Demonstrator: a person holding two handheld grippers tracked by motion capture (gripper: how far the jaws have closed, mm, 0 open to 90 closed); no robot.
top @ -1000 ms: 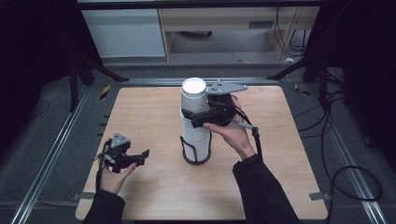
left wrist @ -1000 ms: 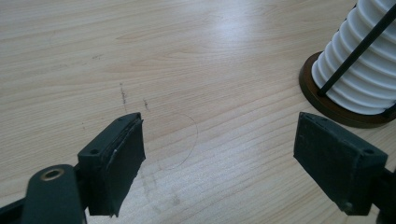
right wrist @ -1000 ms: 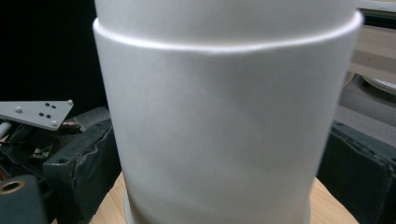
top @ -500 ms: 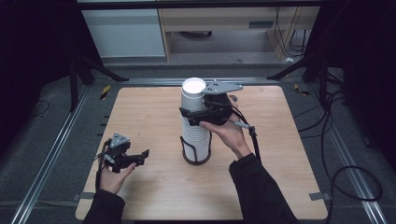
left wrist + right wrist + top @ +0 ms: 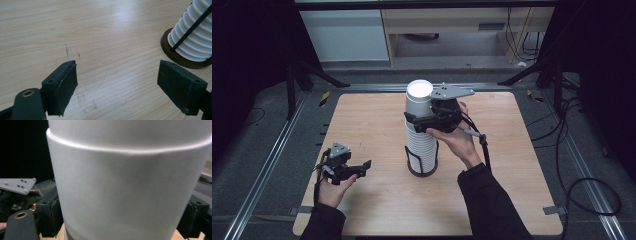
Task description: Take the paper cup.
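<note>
Now right gripper (image 5: 421, 119) clamps top cup (image 5: 419, 97) (rim free).

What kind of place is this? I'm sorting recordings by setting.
Probably a lab or a recording rig, not a home: a bare wooden table sits in a metal rail frame, dark surroundings hold loose cables, and a person's handheld right gripper grasps a stack of white cups.
</note>
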